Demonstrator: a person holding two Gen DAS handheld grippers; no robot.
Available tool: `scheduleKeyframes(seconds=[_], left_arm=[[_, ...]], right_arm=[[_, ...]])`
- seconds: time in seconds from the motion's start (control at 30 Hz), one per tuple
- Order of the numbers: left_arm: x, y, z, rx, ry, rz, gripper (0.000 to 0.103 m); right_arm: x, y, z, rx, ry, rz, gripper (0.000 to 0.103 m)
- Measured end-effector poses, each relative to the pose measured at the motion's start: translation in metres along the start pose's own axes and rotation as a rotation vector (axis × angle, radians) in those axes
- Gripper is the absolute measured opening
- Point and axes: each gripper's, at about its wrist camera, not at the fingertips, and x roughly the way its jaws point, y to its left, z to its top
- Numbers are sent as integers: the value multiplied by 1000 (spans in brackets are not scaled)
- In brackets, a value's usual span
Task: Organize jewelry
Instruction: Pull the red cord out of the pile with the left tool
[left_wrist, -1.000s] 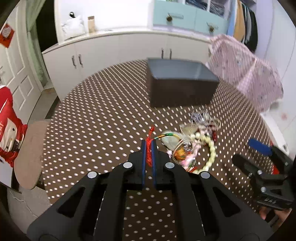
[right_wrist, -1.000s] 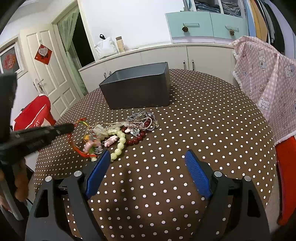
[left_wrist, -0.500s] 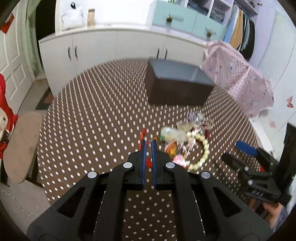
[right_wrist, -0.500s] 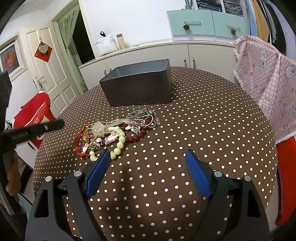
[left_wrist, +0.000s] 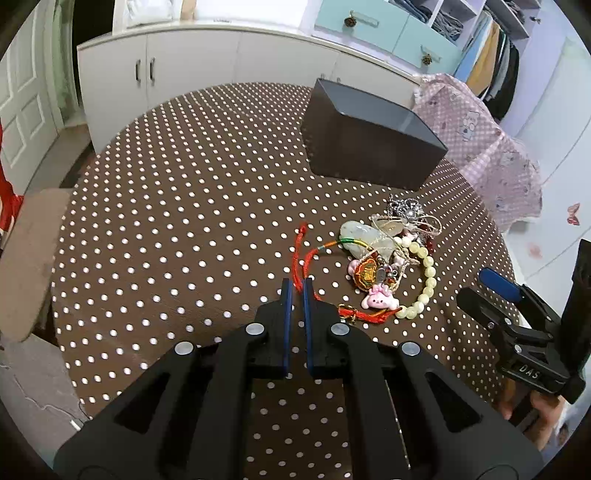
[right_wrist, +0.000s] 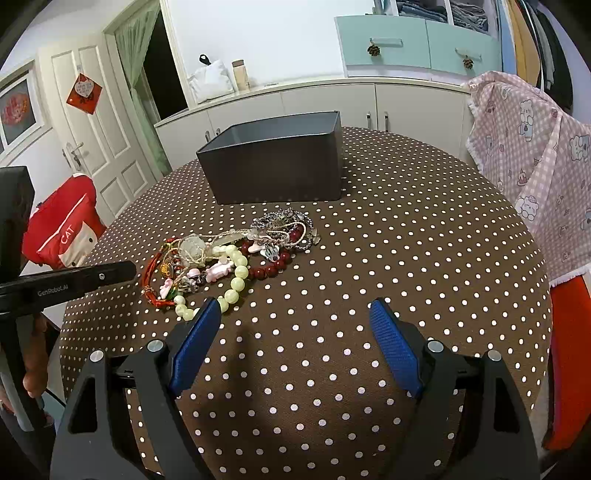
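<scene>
A tangled pile of jewelry lies on the brown polka-dot table: pale green beads, dark red beads, a red cord, pink charms and a silver chain. A dark grey open box stands behind it; it also shows in the left wrist view. My left gripper is nearly shut, raised above the table, with the red cord's end just ahead of its tips; no grip shows. My right gripper is open and empty, in front of the pile.
White cabinets stand behind the table. A pink patterned cloth hangs over something at the right edge. A red bag sits at the left by the door. The table's rim curves close on both sides.
The left gripper drew back from the pile and rose; the red cord it pinched a second ago now lies on the table. The right gripper stayed put.
</scene>
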Motion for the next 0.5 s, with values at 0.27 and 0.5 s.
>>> scheduleKeyframes(seconds=[0.27, 0.5], left_arm=[[8, -9, 5, 22, -24, 31, 6], [16, -6, 8, -7, -17, -26, 24]], right_arm=[[1, 1, -1, -1, 9, 5, 79], [4, 0, 0, 1, 24, 18, 79]])
